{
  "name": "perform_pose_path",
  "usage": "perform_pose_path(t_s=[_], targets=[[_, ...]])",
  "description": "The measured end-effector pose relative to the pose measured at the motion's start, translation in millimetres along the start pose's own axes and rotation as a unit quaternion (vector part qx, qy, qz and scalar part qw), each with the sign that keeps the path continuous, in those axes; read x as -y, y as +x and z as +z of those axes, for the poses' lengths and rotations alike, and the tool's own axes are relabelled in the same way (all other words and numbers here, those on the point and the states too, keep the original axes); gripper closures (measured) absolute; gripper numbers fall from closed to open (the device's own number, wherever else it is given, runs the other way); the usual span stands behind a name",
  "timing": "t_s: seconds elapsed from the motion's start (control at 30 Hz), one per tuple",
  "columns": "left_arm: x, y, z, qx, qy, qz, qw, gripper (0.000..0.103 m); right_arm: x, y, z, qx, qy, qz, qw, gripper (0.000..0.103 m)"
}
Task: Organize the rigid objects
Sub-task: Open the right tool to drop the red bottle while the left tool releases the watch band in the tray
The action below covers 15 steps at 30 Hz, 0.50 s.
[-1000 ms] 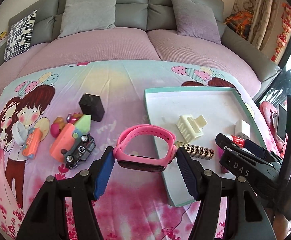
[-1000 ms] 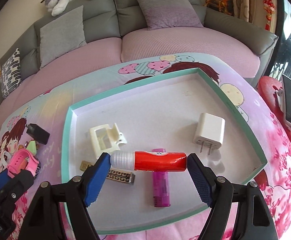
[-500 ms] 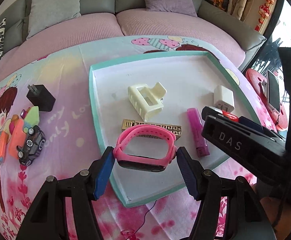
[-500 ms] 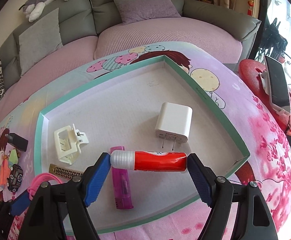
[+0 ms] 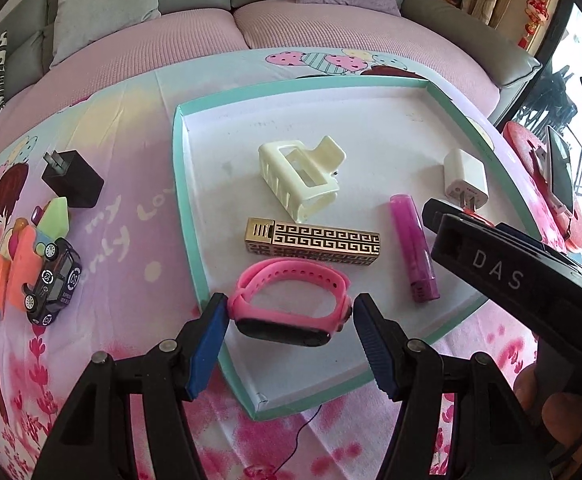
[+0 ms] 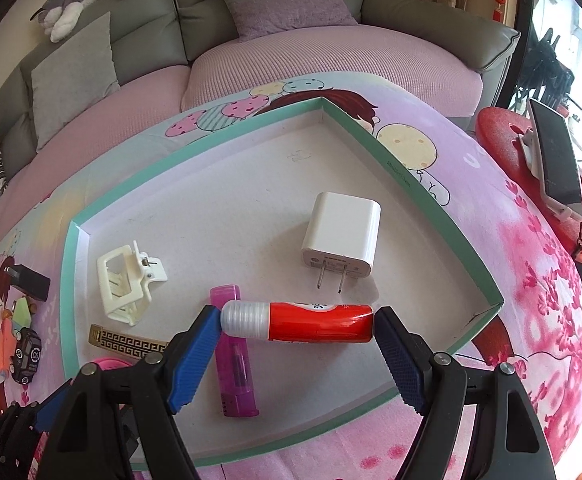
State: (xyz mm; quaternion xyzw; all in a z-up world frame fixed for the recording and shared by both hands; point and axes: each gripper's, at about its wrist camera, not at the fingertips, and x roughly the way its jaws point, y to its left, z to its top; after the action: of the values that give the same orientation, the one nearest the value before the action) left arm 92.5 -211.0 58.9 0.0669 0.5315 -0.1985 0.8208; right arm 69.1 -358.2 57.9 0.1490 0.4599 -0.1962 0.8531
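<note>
Our left gripper (image 5: 289,316) clamping the pink watch (image 5: 291,306), now over the tray (image 5: 179,168), our right gripper (image 6: 297,320) still pinching the red tube (image 6: 311,321), carried nearer the white charger (image 6: 341,236)

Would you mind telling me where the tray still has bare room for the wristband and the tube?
The tray's far half is bare, beyond the white charger and cream hair clip. The near middle is crowded: gold lighter, purple lighter.

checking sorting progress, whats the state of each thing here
pink smartwatch: clamped in left gripper, over tray
red glue tube: clamped in right gripper, over tray
white charger: lying in tray
cream hair claw: in tray
gold lighter: in tray
purple lighter: in tray
black charger: outside tray
toy car: outside tray
</note>
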Motion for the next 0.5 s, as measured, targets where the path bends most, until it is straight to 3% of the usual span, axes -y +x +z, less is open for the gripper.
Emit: perform_pose_path(t_s=[0.5], targets=[[-1.8,-9.0,3.3,0.021,-0.006,-0.003,0.9998,0.031,-3.0,-1.4,-1.3,0.006,0.000,0.005,1.000,0.018]])
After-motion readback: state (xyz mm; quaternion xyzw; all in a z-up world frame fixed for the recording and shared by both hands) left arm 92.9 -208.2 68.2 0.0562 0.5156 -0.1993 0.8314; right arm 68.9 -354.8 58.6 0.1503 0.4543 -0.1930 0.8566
